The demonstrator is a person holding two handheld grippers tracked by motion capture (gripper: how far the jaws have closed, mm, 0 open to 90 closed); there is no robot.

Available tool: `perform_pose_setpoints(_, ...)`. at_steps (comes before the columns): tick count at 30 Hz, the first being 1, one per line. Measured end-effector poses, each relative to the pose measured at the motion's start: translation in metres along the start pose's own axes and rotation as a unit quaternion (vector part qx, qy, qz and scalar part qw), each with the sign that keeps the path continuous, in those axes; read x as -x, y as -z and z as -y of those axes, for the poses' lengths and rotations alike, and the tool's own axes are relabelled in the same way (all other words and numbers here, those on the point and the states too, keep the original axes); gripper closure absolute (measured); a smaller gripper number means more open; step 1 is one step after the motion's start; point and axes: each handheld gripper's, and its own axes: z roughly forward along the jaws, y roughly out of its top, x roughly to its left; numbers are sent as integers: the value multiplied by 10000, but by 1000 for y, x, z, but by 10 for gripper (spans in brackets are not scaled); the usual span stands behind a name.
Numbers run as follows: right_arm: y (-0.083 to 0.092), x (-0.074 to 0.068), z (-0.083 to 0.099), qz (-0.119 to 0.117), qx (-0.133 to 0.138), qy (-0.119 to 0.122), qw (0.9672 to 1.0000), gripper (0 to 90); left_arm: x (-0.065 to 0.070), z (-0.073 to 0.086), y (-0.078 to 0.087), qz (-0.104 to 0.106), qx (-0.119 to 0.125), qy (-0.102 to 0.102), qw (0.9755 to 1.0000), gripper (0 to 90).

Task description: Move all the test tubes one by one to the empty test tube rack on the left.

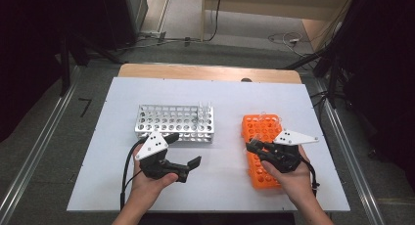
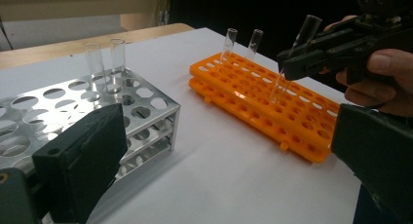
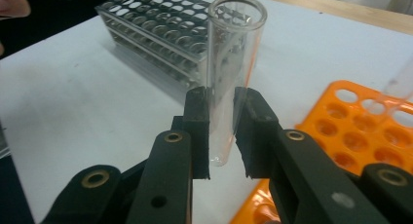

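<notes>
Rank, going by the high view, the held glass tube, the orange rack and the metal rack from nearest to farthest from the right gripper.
1. Held glass tube: clamped between the right gripper's jaws.
2. Orange rack: directly beneath the gripper, on the table's right side.
3. Metal rack: farthest, across the table to the left, in front of the left gripper.

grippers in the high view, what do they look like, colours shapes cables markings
Both the left gripper and the right gripper are black, each topped by a pale three-cornered plate with small dark dots. A black cable trails from the left one. The right gripper's jaw arms show brass-coloured rivets. The forearms look bare, with no sleeves in view.
</notes>
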Motion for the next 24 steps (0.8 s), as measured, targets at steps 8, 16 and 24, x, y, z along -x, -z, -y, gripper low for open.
perform_pose_setpoints(8, -6, -18, -2, -272, -39, 120, 9995, 736, 7, -2, -5, 171, 34, -12, 9998, 10)
perform_pose_setpoints(16, -12, -35, -3, -487, -118, 295, 9983, 736, 15, -4, -10, 347, 24, -7, 9994, 40)
perform_pose_setpoints(24, -20, -54, -3, -711, -219, 483, 9961, 736, 27, -6, -17, 415, -51, -93, 9991, 130)
